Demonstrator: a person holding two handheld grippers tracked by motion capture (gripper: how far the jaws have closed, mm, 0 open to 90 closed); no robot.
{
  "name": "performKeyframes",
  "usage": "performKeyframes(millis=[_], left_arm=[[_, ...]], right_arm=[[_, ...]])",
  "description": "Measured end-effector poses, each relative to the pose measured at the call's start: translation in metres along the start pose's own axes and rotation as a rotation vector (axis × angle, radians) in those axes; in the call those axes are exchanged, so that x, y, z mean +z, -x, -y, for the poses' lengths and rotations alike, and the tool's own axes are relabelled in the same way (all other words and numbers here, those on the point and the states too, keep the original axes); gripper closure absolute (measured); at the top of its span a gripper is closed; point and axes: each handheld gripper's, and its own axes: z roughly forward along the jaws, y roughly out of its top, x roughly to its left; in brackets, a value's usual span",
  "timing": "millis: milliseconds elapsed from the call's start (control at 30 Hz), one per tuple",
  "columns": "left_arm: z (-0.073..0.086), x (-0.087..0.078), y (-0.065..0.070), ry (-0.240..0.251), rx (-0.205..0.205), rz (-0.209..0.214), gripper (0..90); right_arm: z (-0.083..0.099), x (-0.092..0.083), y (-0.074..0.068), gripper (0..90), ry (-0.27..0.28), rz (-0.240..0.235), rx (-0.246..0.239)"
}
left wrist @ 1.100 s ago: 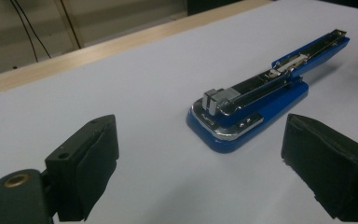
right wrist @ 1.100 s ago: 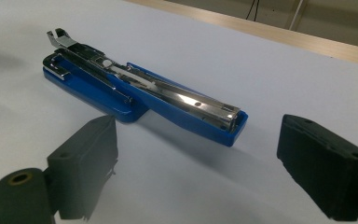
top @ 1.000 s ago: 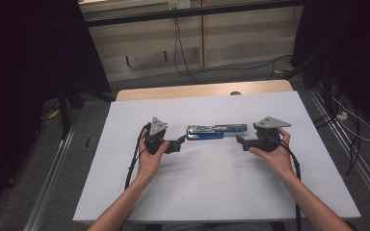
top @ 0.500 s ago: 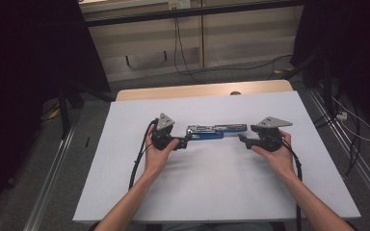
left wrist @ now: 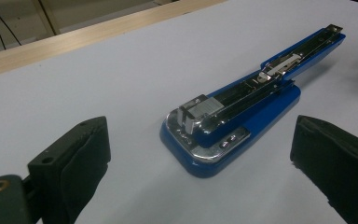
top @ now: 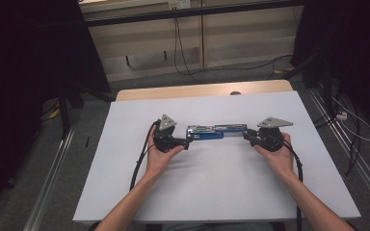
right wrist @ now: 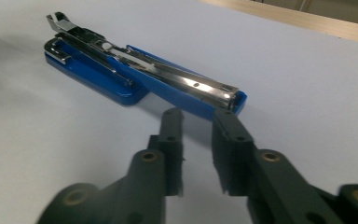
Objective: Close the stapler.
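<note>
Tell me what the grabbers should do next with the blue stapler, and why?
Probably the left gripper should slide forward a little. Its fingers are wide apart with the near end of the opened blue stapler lying ahead between them, not yet touched. The right gripper waits at the far end, fingers close together but gripping nothing.

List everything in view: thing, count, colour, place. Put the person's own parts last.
Stapler: one, blue with a silver metal top, opened out flat at the middle of the table, between the two grippers.
Table: one, white top with a bare wooden strip at its far edge.
Cables: several, black, on the floor and wall behind the table.
Left gripper: one, black, jaws wide apart, at the stapler's left end.
Right gripper: one, black, jaws narrowly apart, at the stapler's right end.
Left hand, right hand: two, each holding its gripper.
</note>
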Motion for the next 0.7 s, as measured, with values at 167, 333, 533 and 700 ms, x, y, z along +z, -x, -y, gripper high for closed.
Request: performKeyframes(millis=[167, 333, 533, 700], left_arm=[[-0.0006, -0.0001, 0.0020, 0.002, 0.003, 0.009, 5.4], [0.0000, -0.0005, 0.0038, -0.016, -0.004, 0.016, 12.0], [0.0011, -0.0024, 0.0079, -0.003, -0.012, 0.034, 38.8], [0.0007, -0.0026, 0.0075, 0.000, -0.027, 0.057, 62.3]], right_arm=[[-0.0001, 0.0014, 0.0008, 88.3, 0.007, -0.004, 0.029], [0.0011, 0.0027, 0.0030, 90.0, -0.007, 0.000, 0.032], [0.0016, 0.0033, 0.0028, 90.0, -0.017, 0.002, 0.020], [0.0021, 0.0034, 0.0035, 90.0, -0.021, 0.006, 0.013]])
